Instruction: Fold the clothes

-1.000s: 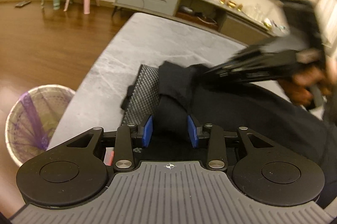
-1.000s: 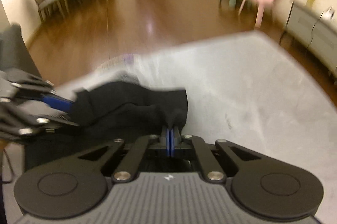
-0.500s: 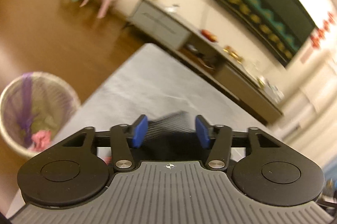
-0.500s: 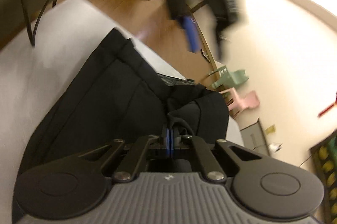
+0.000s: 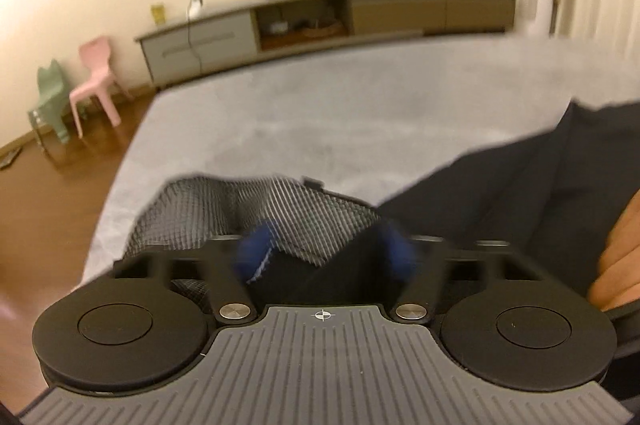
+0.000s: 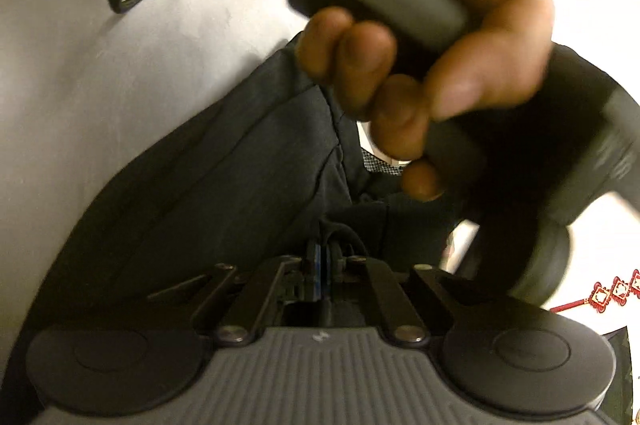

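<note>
Two grippers are on the work. Nearest, my right gripper (image 6: 320,267) has its fingers pressed together on a fold of the black garment (image 6: 208,177), which runs ahead of them and to their left across the grey surface (image 6: 120,45). Beyond them, the person's left hand (image 6: 420,65) grips the other tool's handle. My left gripper (image 5: 326,245) is closing, its fingers blurred and apart, with the garment's mesh lining (image 5: 280,209) between them.
</note>
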The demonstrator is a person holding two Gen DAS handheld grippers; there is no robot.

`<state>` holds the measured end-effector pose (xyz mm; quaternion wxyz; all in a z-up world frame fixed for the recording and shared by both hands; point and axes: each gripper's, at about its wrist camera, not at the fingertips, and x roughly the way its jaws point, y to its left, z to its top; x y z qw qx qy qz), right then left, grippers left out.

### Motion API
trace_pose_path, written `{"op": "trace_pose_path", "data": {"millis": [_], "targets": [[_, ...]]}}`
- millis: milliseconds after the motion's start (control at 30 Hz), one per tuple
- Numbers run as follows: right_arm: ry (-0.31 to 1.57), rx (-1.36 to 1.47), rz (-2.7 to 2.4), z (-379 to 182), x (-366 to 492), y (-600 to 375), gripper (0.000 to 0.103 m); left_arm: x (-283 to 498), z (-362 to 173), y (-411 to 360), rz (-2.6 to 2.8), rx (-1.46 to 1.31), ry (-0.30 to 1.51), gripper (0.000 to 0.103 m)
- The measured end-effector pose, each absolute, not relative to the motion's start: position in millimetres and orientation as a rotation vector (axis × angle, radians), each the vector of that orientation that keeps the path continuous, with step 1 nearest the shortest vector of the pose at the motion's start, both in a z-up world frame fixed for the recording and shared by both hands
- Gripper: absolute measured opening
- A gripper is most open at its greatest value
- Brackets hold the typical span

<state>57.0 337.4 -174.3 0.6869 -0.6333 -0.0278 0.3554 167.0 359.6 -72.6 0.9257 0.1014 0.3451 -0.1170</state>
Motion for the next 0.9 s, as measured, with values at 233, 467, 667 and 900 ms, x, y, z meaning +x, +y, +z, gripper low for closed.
{"op": "trace_pose_path", "data": {"millis": [233,467,667,900], "targets": [[0.074,-1.11,0.758,-122.2,66.7,314.3,0.051,128.9,-6.4,432.4,-0.045,-0.138,0.38,0.0],[0.423,-0.518,0.945,-38.2,102.4,233.2,0.057,93.6,-9.5,462.8,-0.052,-0.275,0.456,0.0],[0.563,-0.19,0.973,6.5,175.2,196.9,0.063,57.6,-8.0,421.0,-0.144,-0.119,0.479,0.0],[0.813,-0.154,1.102,-31.3,289.3,271.8,0.089,49.9,-12.6,412.9,-0.19,-0.05,0.48,0.0]]}}
